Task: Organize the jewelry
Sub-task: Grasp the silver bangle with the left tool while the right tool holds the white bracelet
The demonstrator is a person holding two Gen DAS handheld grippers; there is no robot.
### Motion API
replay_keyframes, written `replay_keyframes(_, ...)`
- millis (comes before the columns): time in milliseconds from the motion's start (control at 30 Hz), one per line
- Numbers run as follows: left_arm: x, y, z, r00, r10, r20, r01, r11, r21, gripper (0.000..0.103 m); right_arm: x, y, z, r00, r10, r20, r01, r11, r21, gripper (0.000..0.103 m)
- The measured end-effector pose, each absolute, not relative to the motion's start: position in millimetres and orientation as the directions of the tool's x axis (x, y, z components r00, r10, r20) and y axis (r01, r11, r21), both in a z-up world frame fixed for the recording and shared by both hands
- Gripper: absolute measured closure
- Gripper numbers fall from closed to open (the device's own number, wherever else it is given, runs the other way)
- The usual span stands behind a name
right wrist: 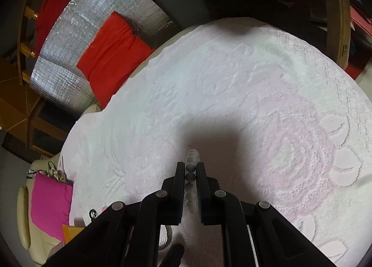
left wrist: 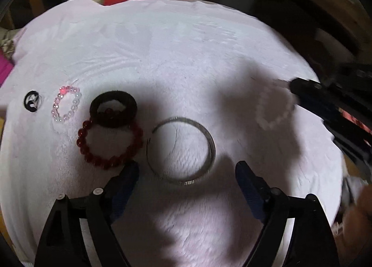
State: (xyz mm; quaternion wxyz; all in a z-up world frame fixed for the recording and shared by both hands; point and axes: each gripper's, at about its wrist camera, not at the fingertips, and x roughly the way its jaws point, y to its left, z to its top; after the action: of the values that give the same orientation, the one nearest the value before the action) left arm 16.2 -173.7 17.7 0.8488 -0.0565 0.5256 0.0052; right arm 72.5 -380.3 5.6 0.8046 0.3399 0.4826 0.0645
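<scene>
Looking along the left tongs (left wrist: 187, 174), you see them spread wide with nothing gripped, their blue-padded fingers (left wrist: 126, 183) standing either side of the near edge of a thin silver metal bangle (left wrist: 181, 150) lying flat on the fluffy white embossed cloth (left wrist: 176, 57) that covers the surface. Just left of the bangle sits a bracelet of glossy dark red beads (left wrist: 109, 146), and a thick black fabric hair tie (left wrist: 113, 110) overlaps its far side. Further left lies a small ring of clear and pink beads (left wrist: 66, 106), then a little black ring-shaped piece (left wrist: 32, 101). Off to the right, blurred, the right tongs (left wrist: 295, 90) carry a white bead bracelet (left wrist: 273, 110) that dangles in a loop. From the right tongs (right wrist: 191, 169), the fingers are closed tight on that white bead bracelet (right wrist: 190, 167), its round matte beads lined up between the pads, over the plush cloth (right wrist: 255, 92) with its raised floral pattern.
</scene>
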Motion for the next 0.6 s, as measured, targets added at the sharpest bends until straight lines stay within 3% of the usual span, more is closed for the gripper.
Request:
replay_keyframes(167,18,-176,14,0.493,0.024,-0.87,-0.092,0.995,-0.025,0.017,72,-382,9,0.53,0.443,-0.723,0.208,0.759,0.617,0.092)
replay_keyframes(233,15,-174,14,0.511,0.032,-0.859,-0.084,0.996,-0.013,0.026,71,-384,10,0.535,0.443,-0.72,0.207,0.757,0.62,0.092)
replay_keyframes(300,13,-166,16,0.521,0.026,-0.853,-0.081,0.997,-0.02,0.042,70,-386,9,0.538,0.444,-0.717,0.208,0.754,0.624,0.092)
replay_keyframes(600,-14,-136,27,0.504,-0.153,-0.85,0.023,0.986,-0.164,0.042,68,-376,17,0.548,0.46,-0.699,0.182,0.749,0.636,0.092)
